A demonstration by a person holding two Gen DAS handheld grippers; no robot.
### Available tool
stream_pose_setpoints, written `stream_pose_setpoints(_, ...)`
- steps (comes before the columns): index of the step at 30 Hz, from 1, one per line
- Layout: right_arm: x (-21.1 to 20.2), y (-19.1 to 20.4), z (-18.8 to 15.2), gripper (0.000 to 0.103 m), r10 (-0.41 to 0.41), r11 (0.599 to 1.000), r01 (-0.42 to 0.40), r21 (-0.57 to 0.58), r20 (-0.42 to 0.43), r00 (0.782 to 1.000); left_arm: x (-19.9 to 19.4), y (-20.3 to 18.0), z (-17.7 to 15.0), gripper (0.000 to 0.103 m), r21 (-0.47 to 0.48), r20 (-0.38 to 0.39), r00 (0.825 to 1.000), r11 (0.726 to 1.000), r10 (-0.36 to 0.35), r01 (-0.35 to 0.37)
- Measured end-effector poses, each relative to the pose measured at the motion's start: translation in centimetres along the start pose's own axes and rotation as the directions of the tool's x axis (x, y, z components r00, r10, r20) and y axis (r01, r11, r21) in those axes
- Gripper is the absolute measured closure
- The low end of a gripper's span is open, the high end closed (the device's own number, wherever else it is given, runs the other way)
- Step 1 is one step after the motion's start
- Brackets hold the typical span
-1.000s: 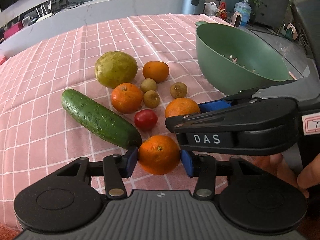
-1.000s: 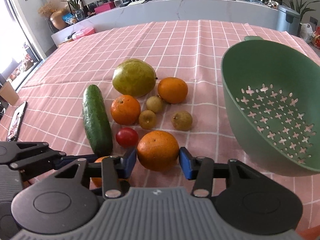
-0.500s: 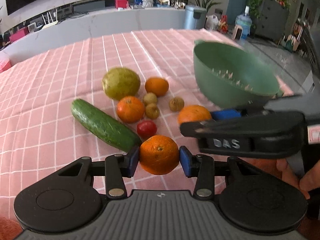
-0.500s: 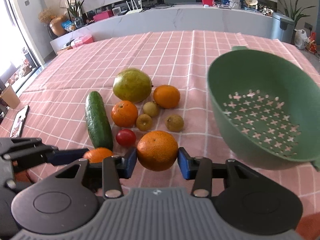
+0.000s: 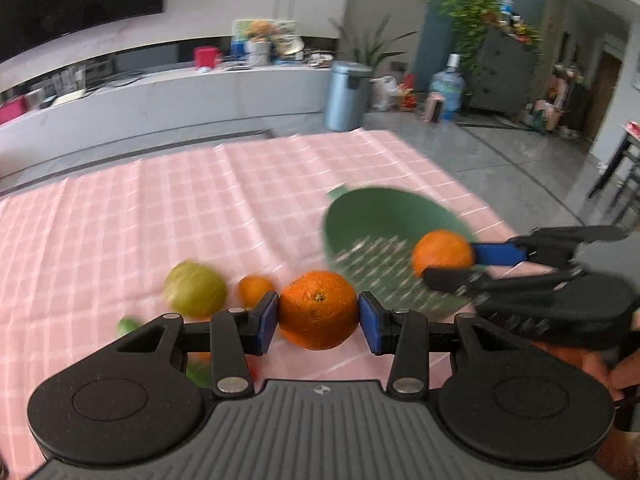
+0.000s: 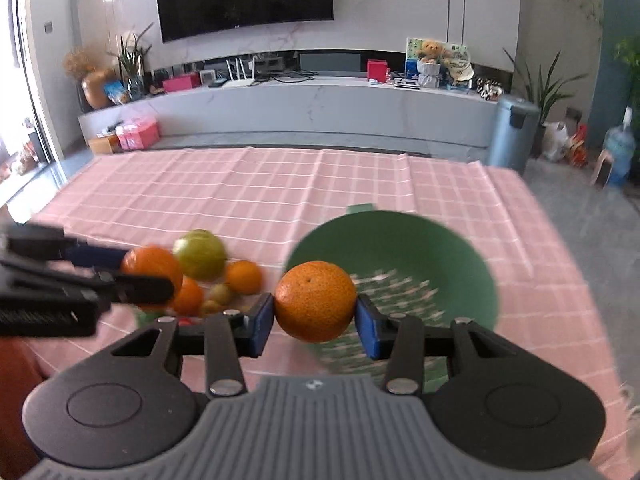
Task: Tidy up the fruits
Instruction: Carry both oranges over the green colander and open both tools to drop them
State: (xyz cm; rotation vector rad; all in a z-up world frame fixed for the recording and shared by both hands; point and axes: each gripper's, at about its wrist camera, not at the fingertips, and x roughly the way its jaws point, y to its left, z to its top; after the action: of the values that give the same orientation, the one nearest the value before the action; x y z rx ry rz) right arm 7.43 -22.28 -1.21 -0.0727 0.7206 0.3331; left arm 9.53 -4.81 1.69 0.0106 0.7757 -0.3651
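Here the left gripper (image 5: 318,317) is clamped on an orange (image 5: 318,310), blue pads (image 5: 267,322) pressed to both sides, fruit lifted clear of the counter (image 5: 160,208). Right gripper (image 6: 315,318) likewise clamped on a second orange (image 6: 315,301), also held in the air. In the left wrist view the right gripper enters from the right edge, its orange in front of the green colander's (image 5: 372,216) inner wall. In the right wrist view the second orange overlaps the colander's near-left rim; height over the rim cannot be judged.

Colander (image 6: 420,240) sits on the pink checked cloth toward the counter's right side, perforated floor blurred. Its far rim leaves bare cloth between it and the far counter edge; the right counter edge lies near its right side.

Remaining fruit is clustered left of the colander: a large yellow-green fruit (image 6: 200,254), a smaller orange (image 6: 244,277) beside it, another orange (image 6: 188,298) nearer, small brownish fruits (image 6: 220,293) between. All blurred. A green scrap (image 5: 127,325) shows at the left gripper's finger, identity unclear.

Bare cloth spans the far and left parts of the counter. Beyond the far edge, floor, then a long grey cabinet (image 6: 312,108).
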Motion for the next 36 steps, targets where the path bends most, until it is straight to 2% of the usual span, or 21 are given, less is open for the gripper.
stream_pose_setpoints(2,0.5,-0.8,0.5,0.062,-0.022,0.999,0.021,-0.040,-0.016,1.000,1.2,-0.7,1.6,0.054,0.018,-0.010,0.999,0.999,-0.034,0.034)
stream_pose_setpoints(6,2.3,-2.4,1.0,0.062,-0.056,0.993,0.048,-0.108,-0.068,0.996,4.2,-2.0,4.0,0.054,0.062,-0.036,0.998,0.997,-0.050,0.052)
stream_pose_setpoints(11,5.3,-4.6,1.5,0.062,-0.073,0.990,0.055,-0.129,-0.143,0.987,7.6,-2.6,5.2,0.054,0.079,-0.099,0.991,0.992,-0.085,0.093)
stream_pose_setpoints(15,7.8,-5.5,1.8,0.062,-0.082,0.990,0.056,-0.132,-0.198,0.977,10.1,-3.4,5.1,0.054,0.133,-0.149,0.987,0.988,-0.059,0.079)
stream_pose_setpoints(24,11.6,-5.9,1.0,0.062,-0.073,0.987,0.025,-0.156,-0.306,0.949,14.3,-4.9,4.5,0.054,0.221,-0.270,0.962,0.970,-0.038,0.100)
stream_pose_setpoints(30,12.6,-5.9,0.5,0.061,-0.067,0.986,0.009,-0.165,-0.348,0.935,15.8,-5.8,4.2,0.054,0.282,-0.314,0.949,0.957,0.020,0.073)
stream_pose_setpoints(36,12.6,-5.7,0.4,0.061,-0.068,0.980,-0.004,-0.198,-0.353,0.933,16.9,-5.6,4.0,0.052,0.268,-0.350,0.936,0.961,0.033,0.066)
